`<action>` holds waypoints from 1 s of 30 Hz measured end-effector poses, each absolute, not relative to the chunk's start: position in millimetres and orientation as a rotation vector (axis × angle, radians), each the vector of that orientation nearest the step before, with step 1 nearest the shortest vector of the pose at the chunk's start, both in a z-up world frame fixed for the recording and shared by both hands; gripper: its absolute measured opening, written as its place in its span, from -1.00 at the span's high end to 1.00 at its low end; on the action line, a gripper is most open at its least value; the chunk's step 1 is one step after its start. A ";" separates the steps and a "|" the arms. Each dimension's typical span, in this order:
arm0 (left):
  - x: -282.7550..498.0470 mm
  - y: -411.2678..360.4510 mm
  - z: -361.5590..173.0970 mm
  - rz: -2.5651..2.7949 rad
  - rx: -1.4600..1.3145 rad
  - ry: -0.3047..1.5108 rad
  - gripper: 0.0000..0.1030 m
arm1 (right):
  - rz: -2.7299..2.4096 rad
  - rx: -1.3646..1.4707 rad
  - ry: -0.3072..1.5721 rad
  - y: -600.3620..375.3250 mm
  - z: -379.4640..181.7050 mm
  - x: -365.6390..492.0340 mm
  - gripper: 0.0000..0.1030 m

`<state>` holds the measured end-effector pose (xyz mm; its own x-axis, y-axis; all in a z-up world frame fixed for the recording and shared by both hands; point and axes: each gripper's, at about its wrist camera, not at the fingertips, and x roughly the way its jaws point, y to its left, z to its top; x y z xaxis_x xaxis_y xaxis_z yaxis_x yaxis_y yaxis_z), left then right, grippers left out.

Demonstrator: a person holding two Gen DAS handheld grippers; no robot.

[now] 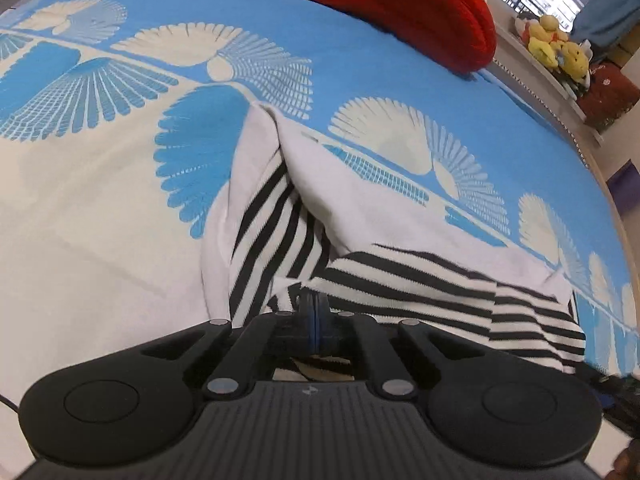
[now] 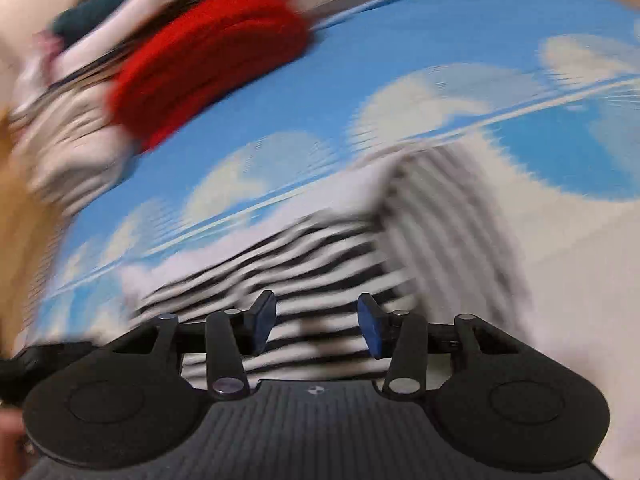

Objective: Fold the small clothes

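Nearest the left wrist camera, the left gripper [image 1: 316, 312] has its blue pads pressed together at the near edge of the striped garment [image 1: 400, 280], apparently pinching a fold of it, though the fabric in the bite is hard to make out. The right gripper [image 2: 316, 320] hovers over the same black-and-white cloth with its fingers spread and nothing between them. The garment lies crumpled on the blue and cream bedspread [image 1: 360, 52], one white part humped up. If the left hand pulls while the right holds nothing, the cloth would likely drag and bunch rather than fold flat (a thin pinch could also slip). Farther off sits a red folded item [image 1: 400, 4]. Only the sharp left view shows the yellow plush toys [image 1: 556, 44] on a shelf; the right view is heavily blurred, but alone shows a clothes pile [image 2: 72, 128] beside the red item.
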<state>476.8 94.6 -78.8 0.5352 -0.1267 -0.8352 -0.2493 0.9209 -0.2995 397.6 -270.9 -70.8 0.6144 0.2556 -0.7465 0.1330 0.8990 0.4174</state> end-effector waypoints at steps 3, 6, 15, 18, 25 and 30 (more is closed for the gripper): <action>472.8 85.3 -55.8 0.026 -0.375 0.953 0.96 | -0.052 0.465 0.990 -291.4 -88.4 404.9 0.06; 468.8 78.9 -42.6 -0.096 -0.372 0.918 0.92 | -0.077 0.529 1.019 -300.7 -94.1 402.4 0.06; 453.4 95.3 -66.1 -0.019 -0.260 1.135 0.86 | -0.112 0.507 1.135 -291.8 -105.0 389.6 0.04; 429.3 103.4 -24.7 -0.029 -0.246 0.944 0.86 | -0.096 0.511 1.048 -296.0 -80.2 378.6 0.04; 343.7 115.9 57.2 -0.058 -0.232 0.787 0.84 | -0.056 0.499 0.777 -309.0 7.4 317.6 0.03; 261.0 117.7 81.9 -0.128 -0.157 0.728 0.70 | 0.011 0.552 0.659 -330.7 54.1 244.3 0.00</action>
<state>261.0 117.7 81.9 0.7396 -0.1701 -0.6512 0.0614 0.9805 -0.1864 244.3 -330.7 54.1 0.7958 0.1804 -0.5781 0.1618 0.8566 0.4899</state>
